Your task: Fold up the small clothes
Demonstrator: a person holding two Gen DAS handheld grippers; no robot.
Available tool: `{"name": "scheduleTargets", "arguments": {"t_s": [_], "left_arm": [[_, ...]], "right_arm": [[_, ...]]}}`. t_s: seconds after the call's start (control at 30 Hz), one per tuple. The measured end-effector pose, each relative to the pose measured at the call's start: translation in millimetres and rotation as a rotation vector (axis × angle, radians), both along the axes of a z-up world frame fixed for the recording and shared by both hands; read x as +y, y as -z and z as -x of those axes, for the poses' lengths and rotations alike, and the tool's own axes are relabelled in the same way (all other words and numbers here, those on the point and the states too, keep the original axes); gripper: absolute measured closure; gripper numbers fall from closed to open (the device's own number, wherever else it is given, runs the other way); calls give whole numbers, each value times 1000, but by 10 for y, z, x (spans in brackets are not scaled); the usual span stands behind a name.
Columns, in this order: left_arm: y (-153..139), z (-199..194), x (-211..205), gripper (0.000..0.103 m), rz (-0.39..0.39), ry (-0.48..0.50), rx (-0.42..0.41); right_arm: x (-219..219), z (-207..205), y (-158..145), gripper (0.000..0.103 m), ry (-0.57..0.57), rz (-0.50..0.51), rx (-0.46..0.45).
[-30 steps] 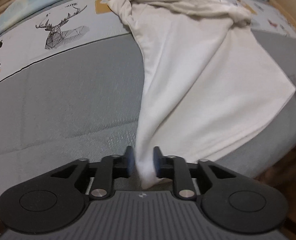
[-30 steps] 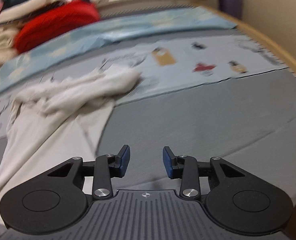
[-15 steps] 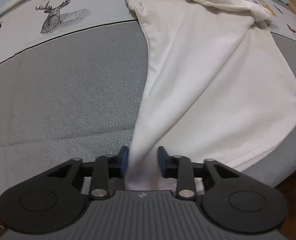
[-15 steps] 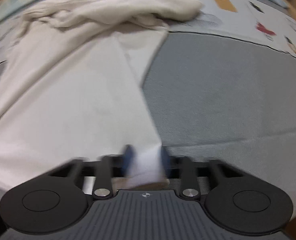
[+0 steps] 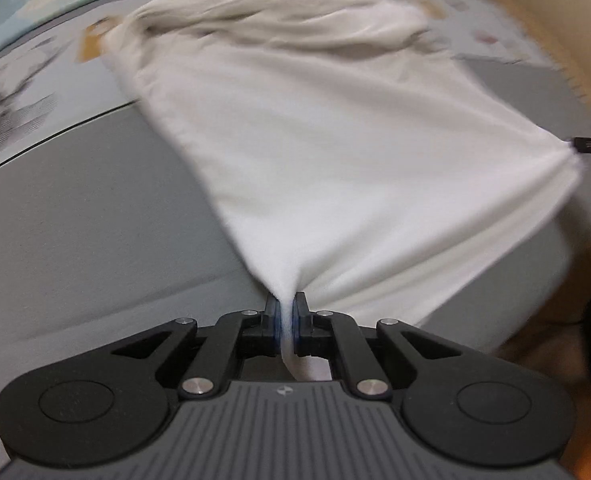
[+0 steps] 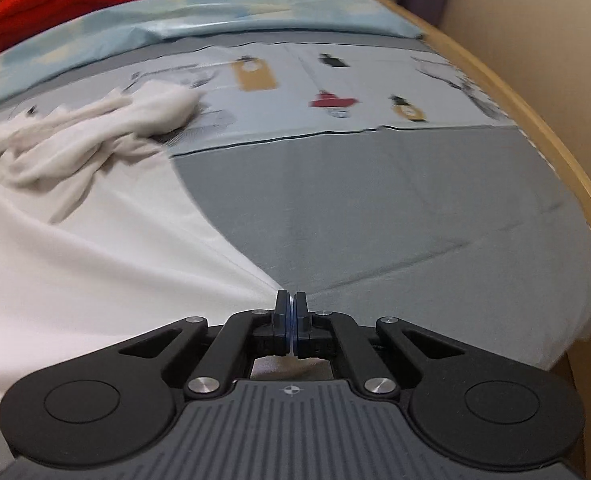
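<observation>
1. Fingers (image 5: 272,312) of the left gripper (image 5: 284,314) are clenched on a corner of the white garment (image 5: 335,152), having just closed on it.
2. Right gripper (image 6: 291,312), jaws just closed, pinches the opposite corner at its own 6 o'clock.
3. Between both grips the cloth stretches across the grey bed cover (image 6: 395,208), its far end bunched at 12 o'clock on the printed sheet (image 6: 335,80).
4. Soft, light and limp, it likely sags and slips; corners and hems look the surest holds.

White garment (image 5: 335,152), stretched, far end bunched
</observation>
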State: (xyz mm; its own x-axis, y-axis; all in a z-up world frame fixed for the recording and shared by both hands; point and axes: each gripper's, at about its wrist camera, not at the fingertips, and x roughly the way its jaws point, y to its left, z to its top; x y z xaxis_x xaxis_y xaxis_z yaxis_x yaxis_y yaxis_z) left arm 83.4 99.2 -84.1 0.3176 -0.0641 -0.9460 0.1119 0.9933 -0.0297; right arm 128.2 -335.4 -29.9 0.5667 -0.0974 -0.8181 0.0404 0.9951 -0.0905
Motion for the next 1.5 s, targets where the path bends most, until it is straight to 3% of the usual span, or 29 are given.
{"name": "scheduleTargets", "arguments": {"t_s": [0.1,0.13,0.23,0.33,0.43,0.5,0.6,0.63,0.67,0.7,0.73,0.8,0.93,0.97,1.07,1.13,1.2,1.23,1.33,1.4,1.5], "left_arm": [[133,102,286,97,-219,-42,72],[145,123,371,97,-242,-64,84],[78,194,633,96,-175,-136,64],[27,228,775,86,-52,-176,53],[79,186,844,81,-13,-204,75],[126,166,803,78,-9,-219,104],[170,153,741,78,-35,-206,135],[185,169,715,78,-48,-199,142],[194,175,680,78,-63,-187,145],[203,169,649,78,-73,-174,143],[202,169,616,82,-81,-160,139],[174,179,539,100,-81,-117,122],[54,277,399,103,-79,-31,68],[79,295,384,103,-106,-18,87],[252,364,334,103,-303,36,153],[193,371,351,103,-270,24,132],[28,339,354,99,-182,-3,61],[-50,322,353,91,-131,-21,29],[-152,251,295,53,8,-77,-4],[-74,207,198,51,34,-64,45],[54,160,29,52,1,15,130]], "right_arm": [[382,20,143,103,-239,-103,135],[478,37,187,103,-284,-99,169],[458,3,220,94,-217,-56,159],[289,-89,247,76,-124,-195,202],[381,-29,405,71,-139,-274,270],[508,29,504,66,-192,-260,317],[725,81,632,67,-269,-156,358],[773,100,620,72,-292,-134,351],[795,113,612,96,-313,-143,346],[791,128,596,99,-316,-166,344],[772,133,575,99,-308,-178,333],[642,129,476,99,-253,-186,279],[299,171,166,100,-138,-173,144],[241,189,152,100,-125,-171,148],[156,212,298,100,-121,-100,232],[162,242,395,100,-152,-28,279],[223,275,450,99,-211,-33,320],[270,269,442,99,-229,-31,309],[305,336,363,93,-247,-7,235],[287,268,399,74,-229,-2,236],[318,217,482,71,-219,3,272]]}}
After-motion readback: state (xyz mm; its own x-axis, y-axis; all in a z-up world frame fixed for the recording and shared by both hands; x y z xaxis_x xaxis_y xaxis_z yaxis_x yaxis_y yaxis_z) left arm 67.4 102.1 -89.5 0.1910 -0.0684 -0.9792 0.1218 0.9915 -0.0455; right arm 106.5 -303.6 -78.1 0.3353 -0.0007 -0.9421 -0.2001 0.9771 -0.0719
